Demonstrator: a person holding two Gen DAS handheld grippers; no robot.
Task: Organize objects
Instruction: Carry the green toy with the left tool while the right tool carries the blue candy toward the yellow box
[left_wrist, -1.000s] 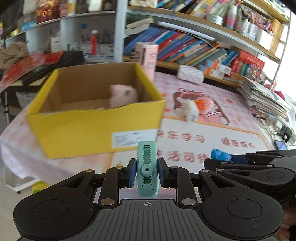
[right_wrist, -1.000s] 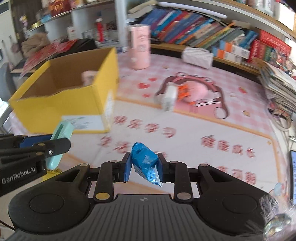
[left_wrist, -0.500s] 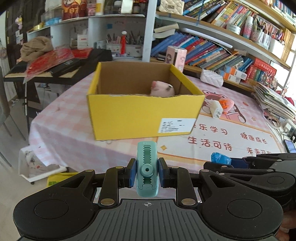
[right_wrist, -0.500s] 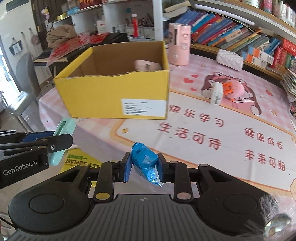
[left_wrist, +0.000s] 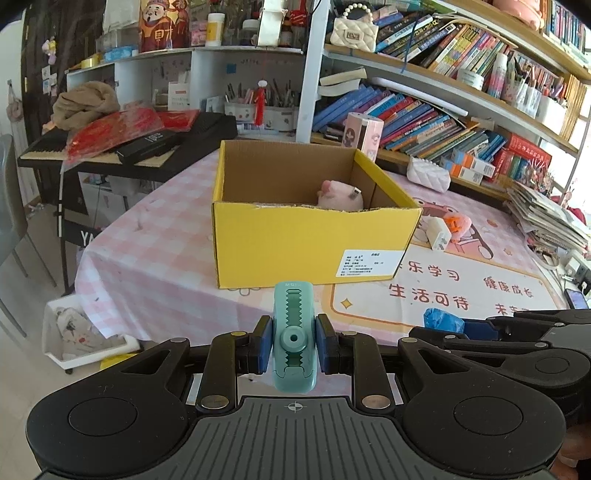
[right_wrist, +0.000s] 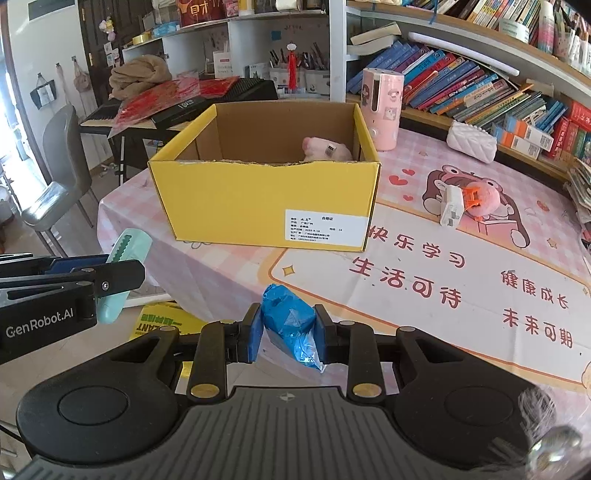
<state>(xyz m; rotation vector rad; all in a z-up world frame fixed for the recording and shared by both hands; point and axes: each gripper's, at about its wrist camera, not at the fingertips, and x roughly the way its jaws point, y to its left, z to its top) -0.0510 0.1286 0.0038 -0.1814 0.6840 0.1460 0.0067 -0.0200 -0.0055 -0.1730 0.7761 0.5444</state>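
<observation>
My left gripper (left_wrist: 294, 341) is shut on a teal ridged clip-like tool (left_wrist: 293, 325), held upright between the blue pads. My right gripper (right_wrist: 289, 332) is shut on a crumpled blue wrapped packet (right_wrist: 290, 323). Both hang near the table's front edge, well short of the open yellow cardboard box (left_wrist: 314, 240) (right_wrist: 258, 199). A pink plush toy (left_wrist: 340, 195) (right_wrist: 325, 149) lies inside the box at its far right. In the right wrist view the left gripper (right_wrist: 110, 273) with the teal tool (right_wrist: 125, 258) shows at the left.
A white charger (right_wrist: 451, 205) and an orange-pink toy (right_wrist: 480, 197) lie on the printed mat (right_wrist: 443, 280) right of the box. A pink cylinder (right_wrist: 380, 109) and white quilted pouch (right_wrist: 471, 142) stand behind. Bookshelves line the back; a keyboard stand (left_wrist: 122, 147) and chair (right_wrist: 55, 177) sit left.
Both grippers have drawn back from the box toward the table's front edge, so the box looks smaller and farther. Each grip stays the same.
</observation>
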